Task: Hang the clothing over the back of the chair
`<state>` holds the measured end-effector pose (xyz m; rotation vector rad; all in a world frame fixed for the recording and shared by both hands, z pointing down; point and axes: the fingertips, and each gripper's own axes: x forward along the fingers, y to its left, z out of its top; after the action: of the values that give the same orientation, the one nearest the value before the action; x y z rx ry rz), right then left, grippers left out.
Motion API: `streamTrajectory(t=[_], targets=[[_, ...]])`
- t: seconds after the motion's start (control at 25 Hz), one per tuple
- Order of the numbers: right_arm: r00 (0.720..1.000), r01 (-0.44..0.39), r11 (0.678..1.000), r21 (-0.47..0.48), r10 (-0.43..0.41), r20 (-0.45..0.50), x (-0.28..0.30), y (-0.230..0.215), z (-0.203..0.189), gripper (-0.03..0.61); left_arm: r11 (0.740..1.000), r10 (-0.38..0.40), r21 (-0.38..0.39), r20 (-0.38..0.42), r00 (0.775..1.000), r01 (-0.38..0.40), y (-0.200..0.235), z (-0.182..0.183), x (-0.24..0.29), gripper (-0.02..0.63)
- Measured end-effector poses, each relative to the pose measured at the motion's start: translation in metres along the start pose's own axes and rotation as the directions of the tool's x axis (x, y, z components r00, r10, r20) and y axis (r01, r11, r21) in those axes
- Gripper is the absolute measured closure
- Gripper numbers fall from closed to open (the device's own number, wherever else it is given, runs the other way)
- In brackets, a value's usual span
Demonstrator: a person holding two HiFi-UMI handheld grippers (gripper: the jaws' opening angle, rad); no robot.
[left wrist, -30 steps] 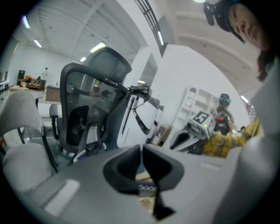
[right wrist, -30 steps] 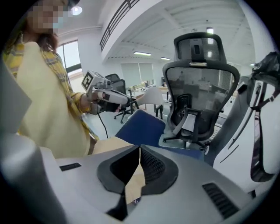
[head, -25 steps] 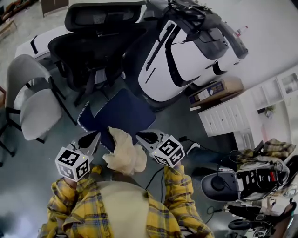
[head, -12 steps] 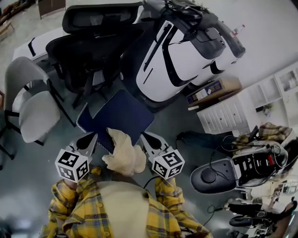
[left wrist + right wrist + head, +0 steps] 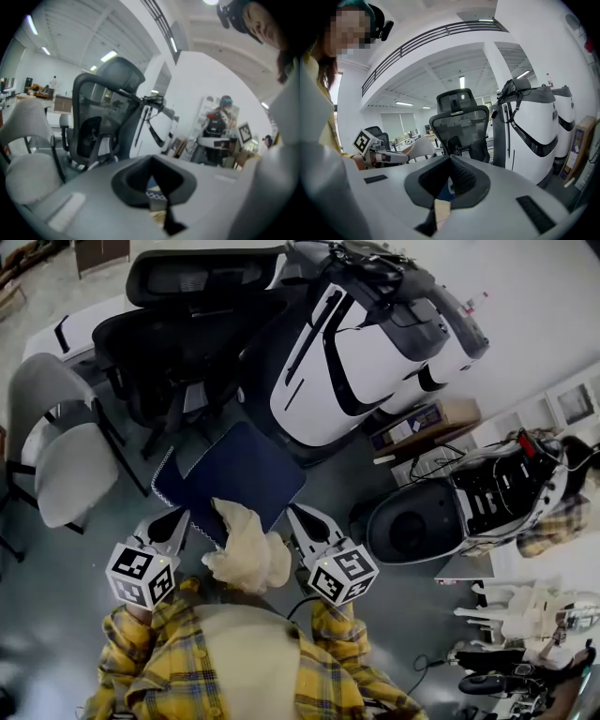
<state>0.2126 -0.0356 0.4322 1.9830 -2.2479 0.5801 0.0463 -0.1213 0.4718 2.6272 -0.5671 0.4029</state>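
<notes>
The clothing is a navy blue piece [image 5: 232,472] with white trim, plus a cream part [image 5: 247,547] bunched in front of my chest. It hangs spread between my two grippers. My left gripper [image 5: 185,520] is shut on its left edge, and my right gripper [image 5: 293,515] is shut on its right edge. In the left gripper view, trimmed blue and cream cloth [image 5: 157,197] shows between the closed jaws. The right gripper view shows a cream strip [image 5: 441,209] pinched the same way. The black mesh office chair [image 5: 192,329] stands just beyond the cloth, its back and headrest facing me.
A grey shell chair [image 5: 66,442] stands at the left. A big white-and-black machine [image 5: 361,352] sits right of the black chair, with a cardboard box [image 5: 427,423] beside it. A black-and-white device [image 5: 450,507] and cables clutter the right.
My right gripper has rolled, and its marker cube has shifted slightly toward me. The cloth stays held by both grippers. The left gripper has barely moved.
</notes>
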Motion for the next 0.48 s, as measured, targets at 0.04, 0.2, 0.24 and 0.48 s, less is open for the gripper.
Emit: streamTrajectory(t=[0.04, 0.2, 0.24, 0.48], targets=[[1.0, 0.001, 1.0, 0.002, -0.001, -0.003, -0.002, 0.002, -0.001, 0.565, 1.0, 0.002, 0.003, 0.004, 1.0, -0.002, -0.001, 0.0, -0.003, 0.606], [1.0, 0.001, 1.0, 0.0, -0.001, -0.015, -0.001, 0.003, -0.004, 0.565, 1.0, 0.026, 0.011, 0.01, 1.0, -0.026, 0.002, -0.003, -0.008, 0.606], [1.0, 0.001, 1.0, -0.007, -0.001, -0.018, 0.0, 0.004, -0.004, 0.565, 1.0, 0.03, 0.009, 0.01, 0.999, -0.03, 0.003, -0.004, -0.009, 0.606], [0.999, -0.003, 0.999, -0.036, 0.001, -0.034, -0.001, 0.005, -0.006, 0.565, 0.998, 0.059, -0.016, 0.031, 0.998, -0.058, 0.005, -0.007, -0.018, 0.606]])
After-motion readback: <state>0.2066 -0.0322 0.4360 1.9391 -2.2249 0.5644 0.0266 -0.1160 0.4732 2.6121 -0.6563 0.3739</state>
